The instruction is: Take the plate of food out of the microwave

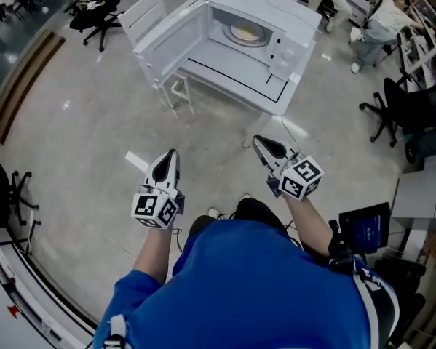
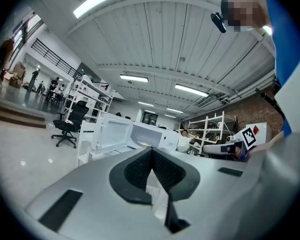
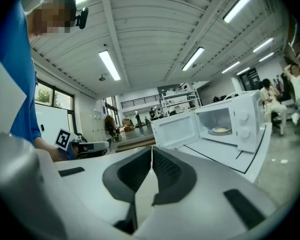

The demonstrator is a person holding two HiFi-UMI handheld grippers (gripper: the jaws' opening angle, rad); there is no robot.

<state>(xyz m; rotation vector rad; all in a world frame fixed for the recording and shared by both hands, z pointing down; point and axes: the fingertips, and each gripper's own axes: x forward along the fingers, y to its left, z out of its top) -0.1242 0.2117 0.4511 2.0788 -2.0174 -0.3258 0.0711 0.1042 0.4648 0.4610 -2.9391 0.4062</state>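
A white microwave [image 1: 265,27] stands on a white table [image 1: 232,86], its door [image 1: 167,38] swung wide to the left. Inside sits a plate of yellowish food [image 1: 244,33], also seen as the plate [image 3: 221,130] in the right gripper view. My left gripper [image 1: 175,153] hangs shut and empty over the floor, well short of the table. The right gripper [image 1: 256,139] is shut and empty too, its tips near the table's front corner. In the left gripper view the microwave [image 2: 151,136] lies ahead past the shut jaws; the right gripper [image 2: 225,148] shows at the right.
Black office chairs stand at the back left [image 1: 97,9] and at the right [image 1: 410,111]. A seated person [image 1: 374,31] is behind the table at the right. A tablet [image 1: 365,231] lies at my right side. Grey floor surrounds the table.
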